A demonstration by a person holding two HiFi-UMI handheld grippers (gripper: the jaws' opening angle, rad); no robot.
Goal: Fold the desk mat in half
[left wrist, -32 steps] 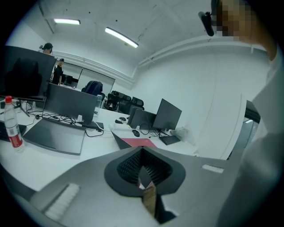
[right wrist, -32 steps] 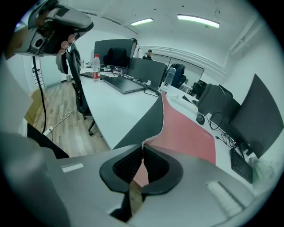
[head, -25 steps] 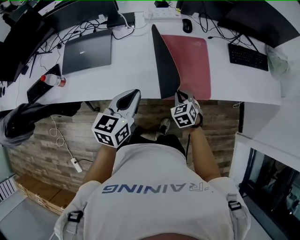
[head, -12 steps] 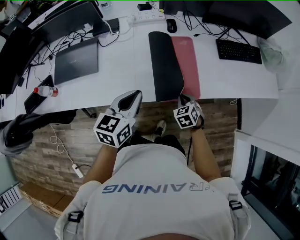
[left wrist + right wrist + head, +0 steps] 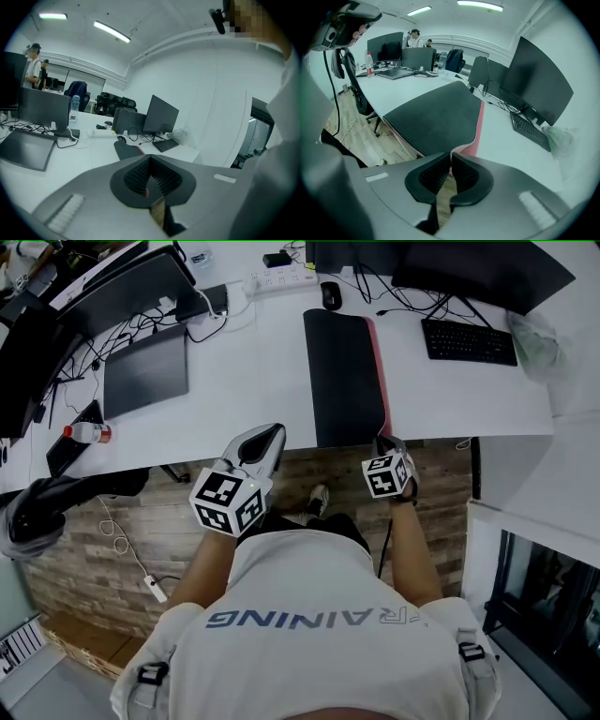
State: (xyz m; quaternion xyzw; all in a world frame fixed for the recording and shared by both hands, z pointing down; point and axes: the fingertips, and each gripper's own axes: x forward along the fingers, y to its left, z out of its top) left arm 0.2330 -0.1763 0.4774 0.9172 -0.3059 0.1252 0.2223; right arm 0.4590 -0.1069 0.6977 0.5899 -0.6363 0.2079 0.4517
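Note:
The desk mat [image 5: 342, 371] lies folded on the white desk [image 5: 244, 381], black underside up, with a thin red strip [image 5: 383, 371] showing along its right side. My right gripper [image 5: 385, 442] is at the desk's front edge, shut on the near right corner of the top layer; in the right gripper view the stitched edge of the mat [image 5: 436, 117] runs into my right gripper [image 5: 451, 161]. My left gripper [image 5: 266, 434] hovers off the desk's front edge, left of the mat, shut and holding nothing. The left gripper view shows the mat [image 5: 125, 150] beyond my left gripper [image 5: 150, 160].
A closed laptop [image 5: 145, 369] lies left of the mat, a keyboard [image 5: 469, 341] to its right, a mouse [image 5: 329, 294] and power strip [image 5: 279, 279] behind. Monitors line the back. A bottle [image 5: 82, 432] and a black chair [image 5: 56, 498] are at far left.
The black flap has swung from upright down to the right and now covers the red face. My right gripper moved right with the corner. My left gripper has barely moved.

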